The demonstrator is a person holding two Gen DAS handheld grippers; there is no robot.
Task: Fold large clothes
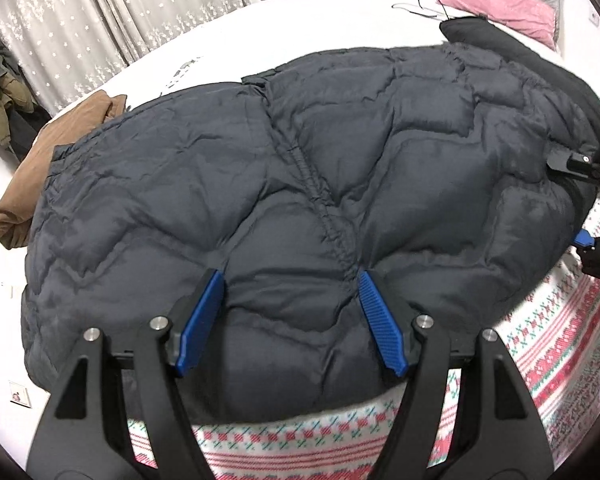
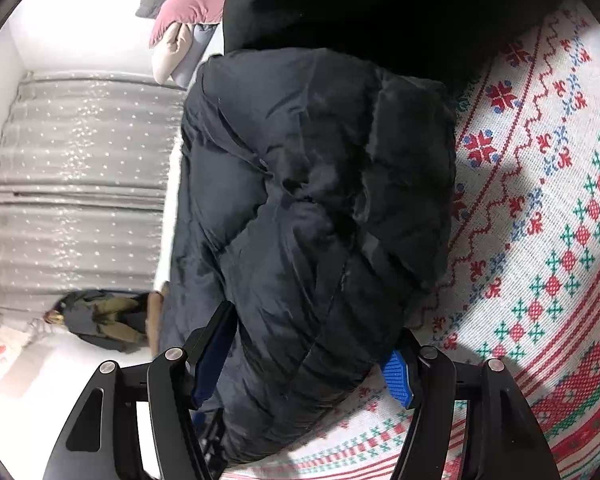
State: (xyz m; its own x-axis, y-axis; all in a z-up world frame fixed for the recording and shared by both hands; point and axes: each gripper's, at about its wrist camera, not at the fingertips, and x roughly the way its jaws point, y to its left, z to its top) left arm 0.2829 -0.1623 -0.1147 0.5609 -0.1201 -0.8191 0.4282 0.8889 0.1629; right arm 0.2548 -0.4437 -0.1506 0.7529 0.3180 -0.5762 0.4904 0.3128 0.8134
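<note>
A large dark navy quilted puffer jacket (image 1: 284,184) lies spread across the bed, its black hood (image 1: 512,56) at the far right. My left gripper (image 1: 290,304) is open, its blue pads resting on the jacket's near edge with padded fabric between them. My right gripper (image 2: 312,344) stands open around a thick bunched fold of the same jacket (image 2: 316,208); its jaws are wide and the fabric fills the gap. The right gripper also shows at the right edge of the left wrist view (image 1: 588,200).
A patterned red, green and white blanket (image 2: 548,240) covers the bed under the jacket. A brown garment (image 1: 32,184) lies at the jacket's left. Pink pillows (image 1: 496,4) sit at the bed's head. Grey curtains (image 1: 100,12) and a pile of clothes (image 1: 4,92) stand beyond.
</note>
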